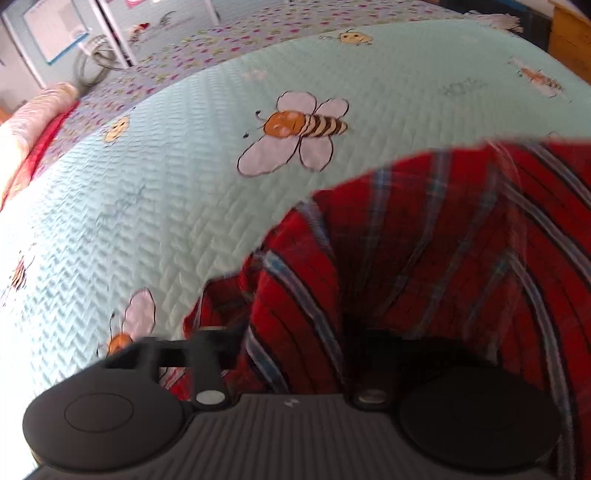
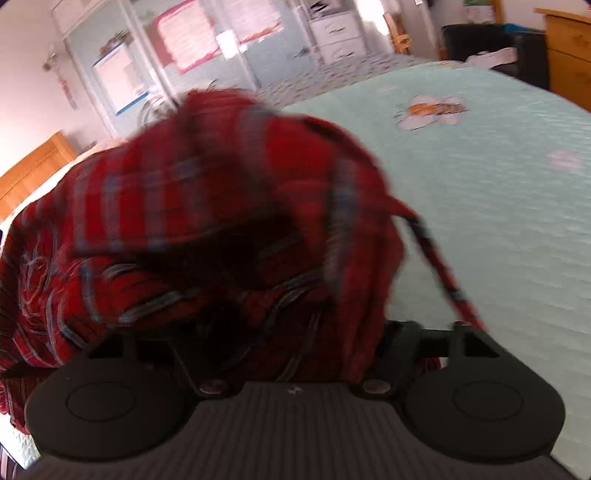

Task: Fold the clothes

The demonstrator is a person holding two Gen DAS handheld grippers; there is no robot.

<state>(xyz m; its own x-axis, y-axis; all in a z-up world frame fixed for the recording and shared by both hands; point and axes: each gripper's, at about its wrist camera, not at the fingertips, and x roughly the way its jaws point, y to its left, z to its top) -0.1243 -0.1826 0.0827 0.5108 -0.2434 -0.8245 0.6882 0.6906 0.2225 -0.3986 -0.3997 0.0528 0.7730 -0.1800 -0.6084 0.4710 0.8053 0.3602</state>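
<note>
A red plaid shirt (image 1: 424,240) lies crumpled on a mint quilted bedspread (image 1: 184,166) printed with bees. In the left wrist view it fills the lower right, and a fold of it rises from between the jaws of my left gripper (image 1: 291,332). Those jaws stand close together, pinching the cloth, which hides their tips. In the right wrist view the shirt (image 2: 184,203) is bunched in a blurred heap over my right gripper (image 2: 288,332). Its jaws stand wide apart with cloth lying loosely between them, and a thin strip of fabric (image 2: 439,266) trails to the right.
Past the bedspread (image 2: 498,221) lies a purple flowered sheet (image 1: 221,48), with a pink pillow (image 1: 33,122) at the left edge. A wooden headboard (image 2: 33,177), white drawers (image 2: 336,33), a dark chair (image 2: 480,40) and a wooden dresser (image 2: 569,51) ring the bed.
</note>
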